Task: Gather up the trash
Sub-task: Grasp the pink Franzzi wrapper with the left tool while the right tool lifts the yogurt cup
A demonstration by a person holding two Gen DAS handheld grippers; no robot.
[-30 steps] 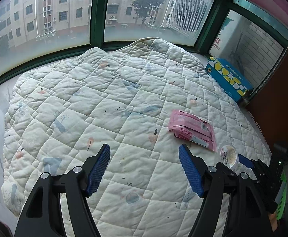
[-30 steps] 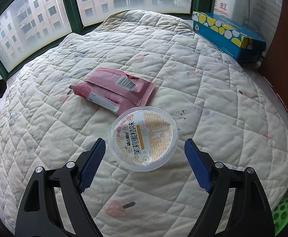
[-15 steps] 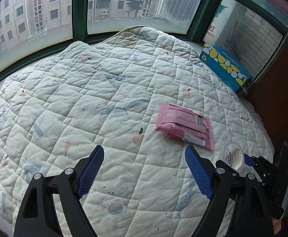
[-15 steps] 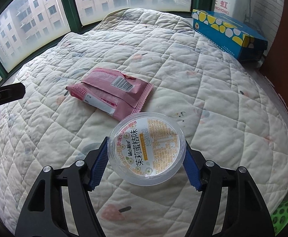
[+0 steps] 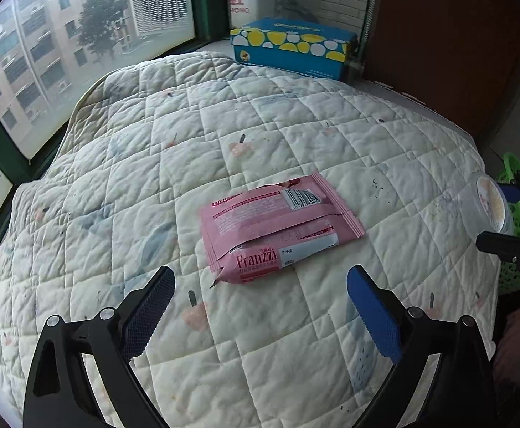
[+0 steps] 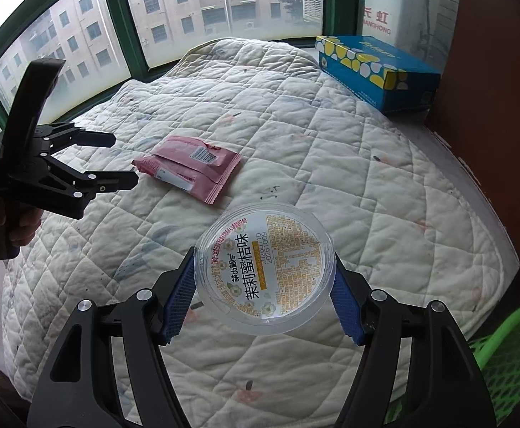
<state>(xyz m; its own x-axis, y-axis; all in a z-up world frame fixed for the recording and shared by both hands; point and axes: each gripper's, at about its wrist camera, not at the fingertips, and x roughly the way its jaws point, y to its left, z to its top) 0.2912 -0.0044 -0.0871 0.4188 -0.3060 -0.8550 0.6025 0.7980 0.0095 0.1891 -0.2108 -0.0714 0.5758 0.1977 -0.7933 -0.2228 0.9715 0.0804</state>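
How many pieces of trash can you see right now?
2: a pink plastic snack wrapper lying on the white quilt, and a round clear plastic cup clamped in the right claw. More may lie out of view.

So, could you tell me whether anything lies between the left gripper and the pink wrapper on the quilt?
Nothing visible does. The left gripper, whose jaws have just been opening, is empty, and only bare quilt separates it from the pink wrapper. The right gripper and its clear cup are off to the side.

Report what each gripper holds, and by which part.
Right gripper: the clear plastic cup, pinched across its opposite sides. Left gripper: nothing, open above the pink wrapper.
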